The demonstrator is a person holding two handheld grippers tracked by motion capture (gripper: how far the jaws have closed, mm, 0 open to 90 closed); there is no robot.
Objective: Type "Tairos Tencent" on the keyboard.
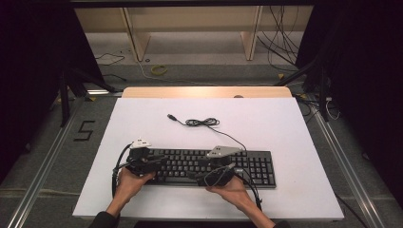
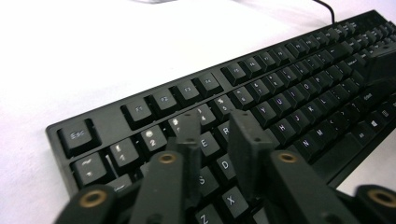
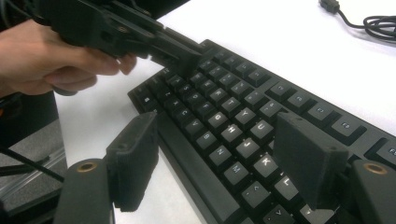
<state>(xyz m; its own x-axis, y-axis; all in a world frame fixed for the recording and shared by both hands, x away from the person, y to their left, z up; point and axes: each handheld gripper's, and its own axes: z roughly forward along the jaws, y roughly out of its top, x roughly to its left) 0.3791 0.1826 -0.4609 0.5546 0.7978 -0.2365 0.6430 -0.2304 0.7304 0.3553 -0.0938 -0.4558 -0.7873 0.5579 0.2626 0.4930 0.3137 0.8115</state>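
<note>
Keyboard (image 1: pixel 209 166): flat on the white desk (image 1: pixel 285 128), cable unplugged; left hand-held gripper (image 2: pixel 217 126) jaws narrowed over the E/R keys, grasping nothing; right hand-held gripper (image 3: pixel 224 158) released, straddling the front edge; work judged barely begun.

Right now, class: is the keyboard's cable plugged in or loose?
Loose. The cable runs from the keyboard in a small coil, and its plug lies bare on the white table, joined to nothing.
</note>
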